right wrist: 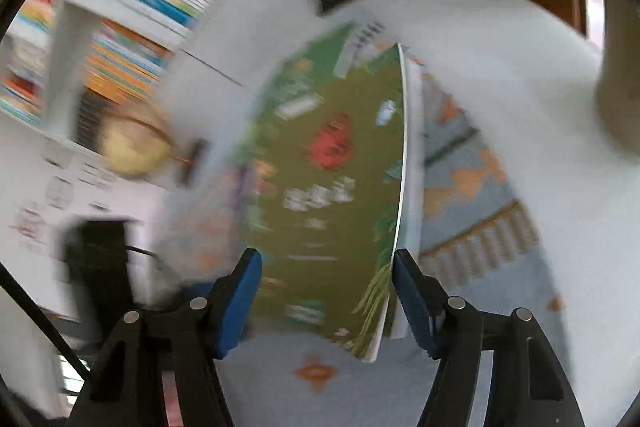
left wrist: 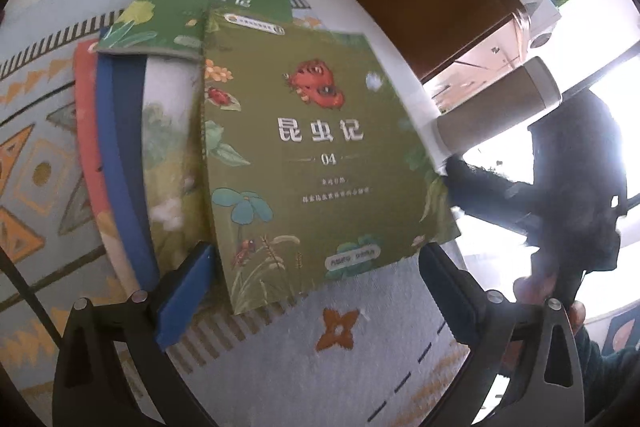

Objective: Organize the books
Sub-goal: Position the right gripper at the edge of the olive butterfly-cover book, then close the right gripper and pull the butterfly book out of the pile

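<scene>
On the patterned rug (left wrist: 360,327), five overlapping books (left wrist: 312,147).

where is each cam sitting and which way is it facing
Left wrist: on the left gripper, angled down at overlapping books on a patterned rug; its own jaws, the right gripper and fingers show.
Right wrist: on the right gripper, blurred, facing a bookshelf; its jaws straddle the book's edge.
Shared: the green book 04 and the rug.
</scene>
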`<state>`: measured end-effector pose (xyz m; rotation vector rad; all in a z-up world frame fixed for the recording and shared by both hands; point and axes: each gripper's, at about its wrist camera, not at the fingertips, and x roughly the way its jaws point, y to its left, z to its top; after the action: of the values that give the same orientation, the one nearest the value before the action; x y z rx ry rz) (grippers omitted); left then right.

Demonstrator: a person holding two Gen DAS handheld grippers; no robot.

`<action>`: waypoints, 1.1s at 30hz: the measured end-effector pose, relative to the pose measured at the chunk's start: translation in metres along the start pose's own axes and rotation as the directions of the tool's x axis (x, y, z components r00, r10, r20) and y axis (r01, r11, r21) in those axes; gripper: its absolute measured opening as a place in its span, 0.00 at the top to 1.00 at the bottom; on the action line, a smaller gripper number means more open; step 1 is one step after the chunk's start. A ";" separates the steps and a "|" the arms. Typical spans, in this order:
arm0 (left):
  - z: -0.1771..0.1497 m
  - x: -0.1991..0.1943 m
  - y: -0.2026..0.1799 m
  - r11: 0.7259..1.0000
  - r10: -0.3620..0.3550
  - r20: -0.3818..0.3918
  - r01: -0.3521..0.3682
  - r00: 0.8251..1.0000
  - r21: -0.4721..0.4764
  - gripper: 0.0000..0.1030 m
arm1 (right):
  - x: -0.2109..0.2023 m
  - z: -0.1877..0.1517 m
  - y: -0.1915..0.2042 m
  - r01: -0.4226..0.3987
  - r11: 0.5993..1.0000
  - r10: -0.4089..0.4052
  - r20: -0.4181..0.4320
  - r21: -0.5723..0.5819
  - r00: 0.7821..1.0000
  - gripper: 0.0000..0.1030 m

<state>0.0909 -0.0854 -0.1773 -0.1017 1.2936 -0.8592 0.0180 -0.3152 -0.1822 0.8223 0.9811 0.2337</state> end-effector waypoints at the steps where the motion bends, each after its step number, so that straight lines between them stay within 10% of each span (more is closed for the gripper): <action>1: -0.003 -0.002 0.002 1.000 0.003 -0.001 -0.003 1.000 -0.006 0.03 | -0.001 0.001 -0.001 -0.055 0.998 0.055 -0.004 0.019 0.998 0.37; 6: -0.013 -0.004 0.007 1.000 0.010 -0.006 -0.011 1.000 -0.017 0.03 | 0.029 -0.004 -0.003 -0.139 0.988 0.144 -0.066 0.067 0.987 0.45; 10: -0.016 -0.008 0.011 0.999 0.032 0.008 -0.032 0.999 -0.010 0.03 | 0.056 -0.011 0.003 -0.053 0.998 0.054 -0.068 0.028 0.996 0.89; 16: -0.015 -0.011 0.017 1.000 0.027 0.031 -0.026 0.999 -0.015 0.03 | 0.065 -0.014 0.025 0.130 0.984 -0.135 -0.030 -0.121 0.990 0.89; 23: -0.026 -0.023 0.034 0.999 0.010 0.008 -0.009 1.000 -0.038 0.03 | 0.044 0.005 0.023 -0.044 0.996 0.048 -0.062 0.076 0.997 0.93; 33: -0.018 -0.018 0.035 0.977 0.215 0.014 -0.215 0.976 0.002 0.03 | 0.037 0.007 0.021 -0.093 0.953 0.136 -0.133 0.287 0.982 0.94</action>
<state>0.0923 -0.0430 -0.1865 0.0359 1.2646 -0.6741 0.0483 -0.2854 -0.1886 1.1360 1.1257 0.2641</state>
